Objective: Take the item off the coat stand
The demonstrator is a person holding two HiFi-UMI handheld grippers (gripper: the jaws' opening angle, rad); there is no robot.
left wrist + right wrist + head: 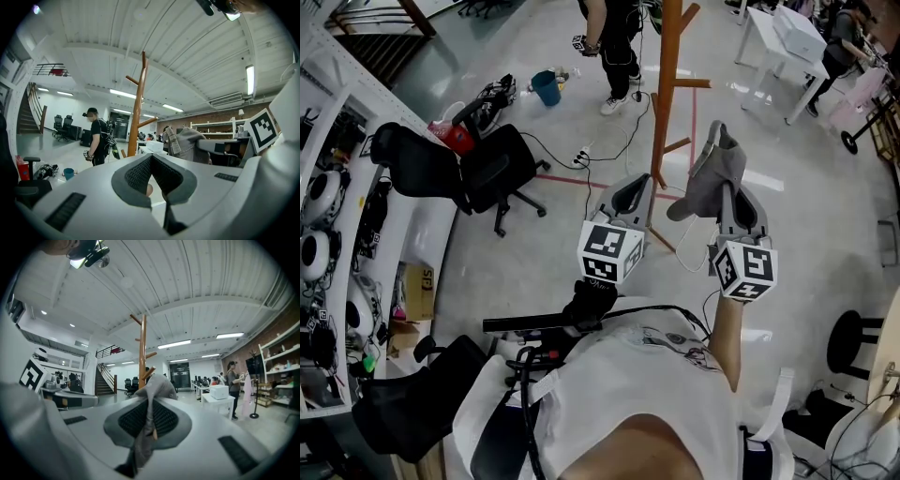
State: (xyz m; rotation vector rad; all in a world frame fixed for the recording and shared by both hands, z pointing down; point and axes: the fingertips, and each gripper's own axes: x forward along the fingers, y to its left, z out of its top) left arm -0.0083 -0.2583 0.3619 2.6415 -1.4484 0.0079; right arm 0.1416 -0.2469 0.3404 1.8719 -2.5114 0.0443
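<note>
The wooden coat stand (666, 84) rises from the floor ahead of me, its pegs bare in the head view. My right gripper (724, 195) is shut on a grey cloth item (712, 173), which it holds up just right of the post and apart from it. In the right gripper view the grey cloth (149, 401) is pinched between the pads, with the stand (142, 352) behind it. My left gripper (630, 195) is shut and holds nothing, level with the right one. The left gripper view shows the stand (137, 112) and the held cloth (187, 143) to its right.
A black office chair (478, 164) stands to the left, in front of white shelving (328, 187). A person (614, 47) stands beyond the stand, near a blue bucket (547, 87). A white table (783, 47) is at the far right. Cables cross the floor.
</note>
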